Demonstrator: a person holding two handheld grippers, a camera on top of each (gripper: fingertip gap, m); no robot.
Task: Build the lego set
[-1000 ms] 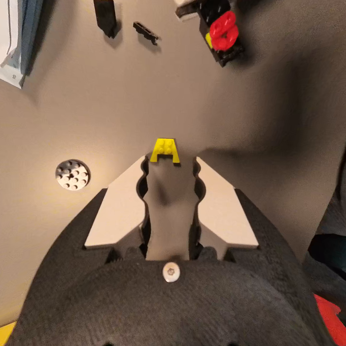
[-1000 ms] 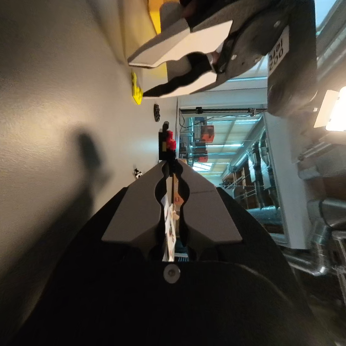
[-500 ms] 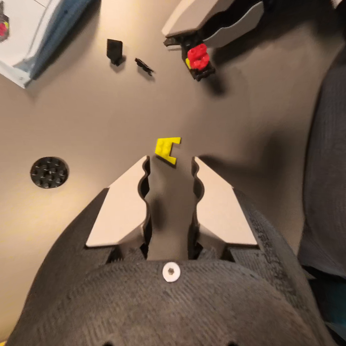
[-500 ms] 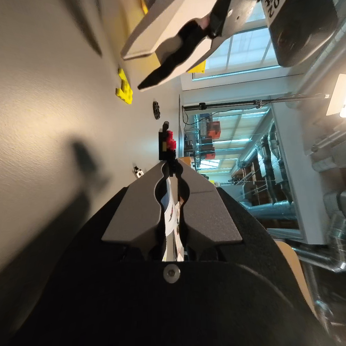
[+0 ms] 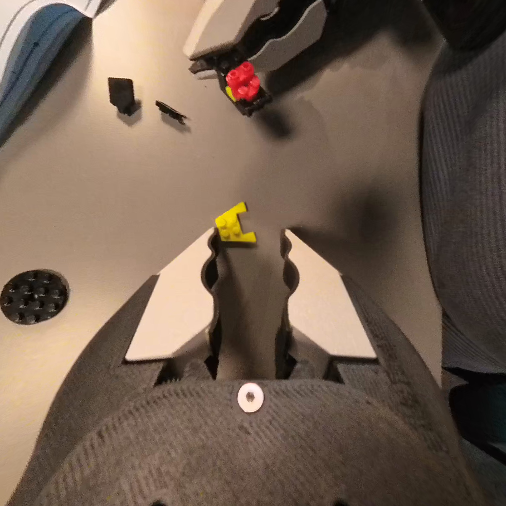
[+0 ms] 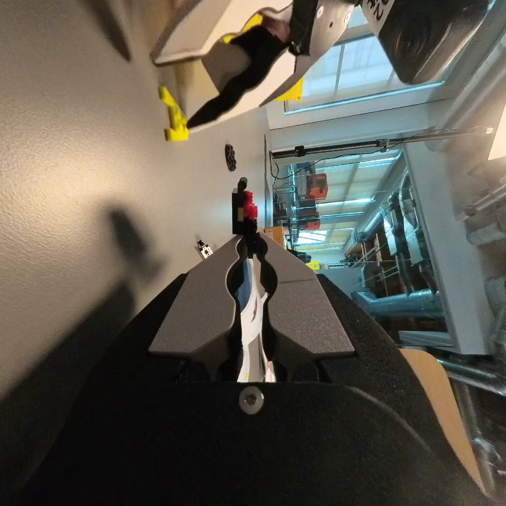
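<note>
1. The yellow wedge plate (image 5: 234, 226) is seen lying flat, studs up, on the grey table (image 5: 137, 175), at the tips of the left gripper (image 5: 248, 232); one corner lies against or just under the left fingertip, and actual contact cannot be confirmed.
2. It is judged light, rigid and smooth, so it could easily be skidded or flipped by a nudge. A pinch across its two straight side edges is judged best, since the notched end offers little to hold.
3. The left gripper's jaws are held apart, nothing between them.
4. The right gripper (image 6: 250, 241) is clamped on the black assembly with red pieces (image 6: 244, 212), held well apart from the plate.
5. Farther off, a black round plate (image 5: 34, 296) and two small black parts (image 5: 120, 91) (image 5: 170, 111) are left loose on the table.
</note>
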